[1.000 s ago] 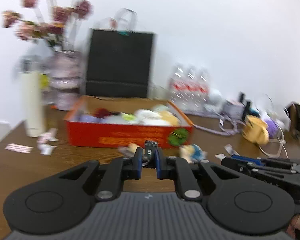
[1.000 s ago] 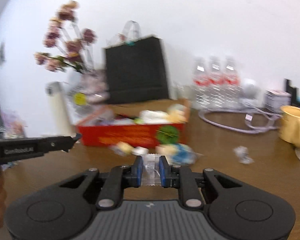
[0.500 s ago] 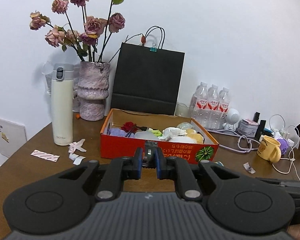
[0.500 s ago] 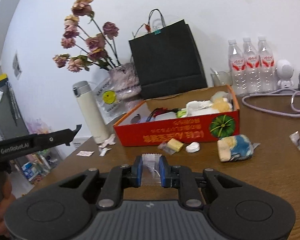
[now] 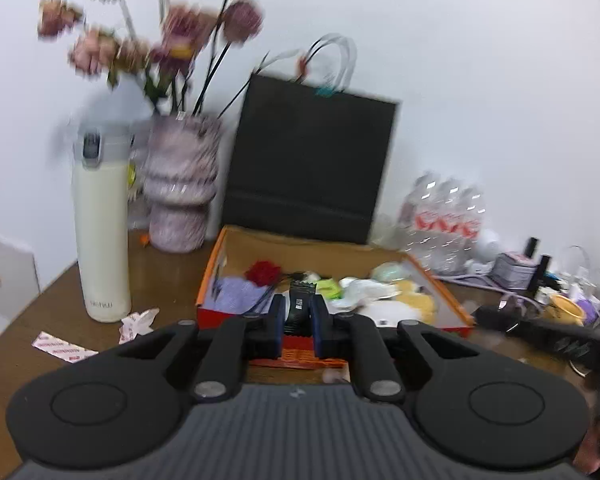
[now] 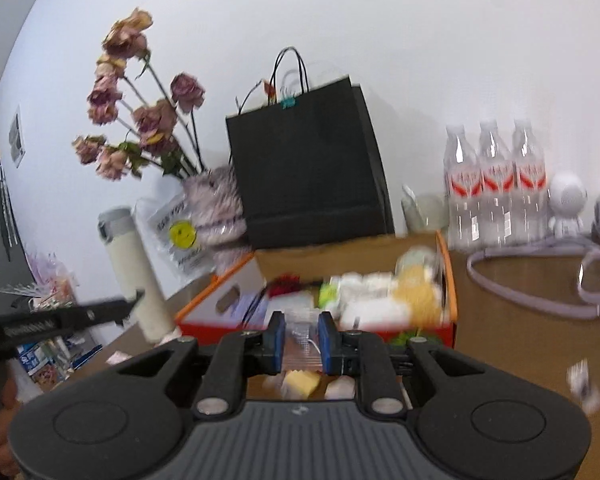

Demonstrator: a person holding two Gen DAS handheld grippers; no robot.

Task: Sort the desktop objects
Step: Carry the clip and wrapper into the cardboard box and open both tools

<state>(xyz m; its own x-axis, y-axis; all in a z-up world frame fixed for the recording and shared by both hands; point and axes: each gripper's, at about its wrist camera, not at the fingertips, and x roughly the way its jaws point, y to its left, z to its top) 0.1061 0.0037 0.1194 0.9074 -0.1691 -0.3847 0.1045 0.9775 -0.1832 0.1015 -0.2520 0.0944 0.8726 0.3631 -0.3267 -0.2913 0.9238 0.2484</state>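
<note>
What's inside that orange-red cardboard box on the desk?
The orange-red box holds a jumble: a red flower, a lilac packet, a green wrapper, white packets and something yellow. Whatever lies beneath the pile is hidden, and blur blocks finer detail.

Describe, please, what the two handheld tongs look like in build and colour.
Both left tongs and right tongs match: matte black linkage arms with silver pivot pins, round embossed discs, a grey ribbed base, and blue pads lining the black fingers. No cables show. The left unit's side carries white lettering, blurred.
</note>
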